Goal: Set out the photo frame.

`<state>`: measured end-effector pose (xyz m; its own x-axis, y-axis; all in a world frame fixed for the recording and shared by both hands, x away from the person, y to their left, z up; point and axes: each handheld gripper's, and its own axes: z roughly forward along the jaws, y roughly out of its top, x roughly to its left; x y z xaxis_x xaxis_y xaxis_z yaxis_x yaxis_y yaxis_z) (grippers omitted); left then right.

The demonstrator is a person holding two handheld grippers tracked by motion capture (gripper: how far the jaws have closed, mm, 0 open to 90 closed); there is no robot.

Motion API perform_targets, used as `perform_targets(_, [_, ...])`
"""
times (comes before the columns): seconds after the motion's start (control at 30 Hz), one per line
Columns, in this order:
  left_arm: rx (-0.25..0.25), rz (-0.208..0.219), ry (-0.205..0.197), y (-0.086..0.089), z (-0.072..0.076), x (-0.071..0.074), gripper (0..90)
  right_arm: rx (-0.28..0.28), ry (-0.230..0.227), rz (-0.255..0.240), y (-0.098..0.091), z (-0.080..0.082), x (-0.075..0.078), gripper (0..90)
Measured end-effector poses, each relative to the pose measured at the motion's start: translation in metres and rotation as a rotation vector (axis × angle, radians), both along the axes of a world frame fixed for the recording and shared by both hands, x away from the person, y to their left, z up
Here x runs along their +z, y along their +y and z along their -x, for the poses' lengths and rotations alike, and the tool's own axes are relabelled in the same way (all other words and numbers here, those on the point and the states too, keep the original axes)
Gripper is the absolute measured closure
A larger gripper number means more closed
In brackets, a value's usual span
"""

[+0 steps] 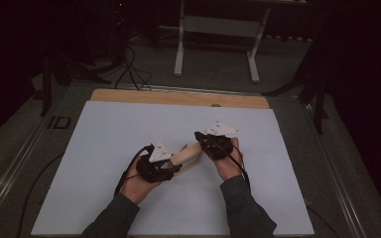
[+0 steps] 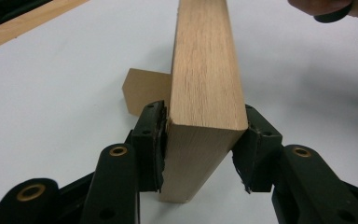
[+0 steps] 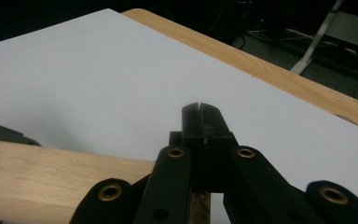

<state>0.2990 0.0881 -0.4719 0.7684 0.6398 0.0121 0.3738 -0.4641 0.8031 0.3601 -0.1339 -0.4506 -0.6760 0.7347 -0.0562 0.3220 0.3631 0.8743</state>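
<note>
A long pale wooden block [image 1: 187,152] hangs just over the middle of the white sheet, between my two grippers. My left gripper [image 1: 171,166] grips its near end: in the left gripper view the pads [image 2: 154,135] press both sides of the block [image 2: 205,70], which runs away from the camera. A smaller, lighter wooden piece [image 2: 142,91] shows behind the block on the left. My right gripper [image 1: 201,139] is at the block's far end. In the right gripper view its jaws [image 3: 199,108] stand shut, tips together, above the block [image 3: 51,177].
The white sheet [image 1: 129,129] covers most of a wooden tabletop whose bare strip [image 1: 178,97] runs along the far edge. Beyond the table stand a white-legged frame [image 1: 218,29] and cables [image 1: 129,69] on a dark floor.
</note>
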Motion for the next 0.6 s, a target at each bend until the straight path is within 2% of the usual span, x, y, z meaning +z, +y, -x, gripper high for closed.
perform_targets(0.6, [0.034, 0.003, 0.006, 0.0060, -0.0044, -0.0013, 54.1, 0.010, -0.003, 0.016, -0.0045, 0.0061, 0.0010, 90.0])
